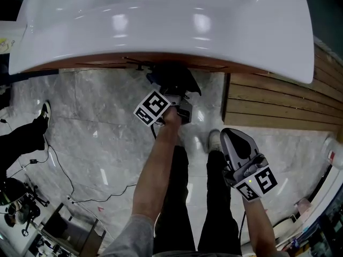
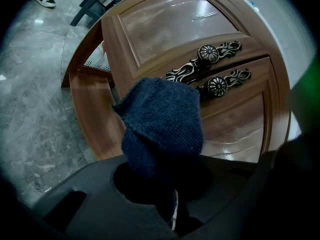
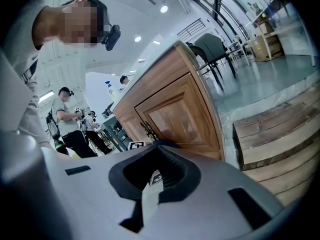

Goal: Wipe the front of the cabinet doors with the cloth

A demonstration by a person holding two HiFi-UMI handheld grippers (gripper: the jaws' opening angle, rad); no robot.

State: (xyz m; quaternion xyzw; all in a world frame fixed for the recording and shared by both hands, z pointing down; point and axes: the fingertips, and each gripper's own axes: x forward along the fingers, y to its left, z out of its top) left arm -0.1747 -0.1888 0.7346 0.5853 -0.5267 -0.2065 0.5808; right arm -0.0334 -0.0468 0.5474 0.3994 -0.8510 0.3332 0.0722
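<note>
A dark blue cloth (image 2: pixel 162 129) is bunched in my left gripper (image 2: pixel 160 184), which is shut on it. The cloth sits just in front of the brown wooden cabinet doors (image 2: pixel 170 24), near their two ornate metal handles (image 2: pixel 207 55). In the head view the cloth (image 1: pixel 174 78) is up against the cabinet front under the white basin (image 1: pixel 161 25), with my left gripper (image 1: pixel 170 98) right behind it. My right gripper (image 1: pixel 238 138) hangs back by the person's legs, shut and holding nothing. The right gripper view shows the cabinet (image 3: pixel 175 109) from the side.
A low wooden plank platform (image 1: pixel 278 100) lies on the marble floor right of the cabinet. Cables (image 1: pixel 64 170) trail across the floor at the left, near another person's shoe (image 1: pixel 45 111). Other people (image 3: pixel 67 124) stand in the background.
</note>
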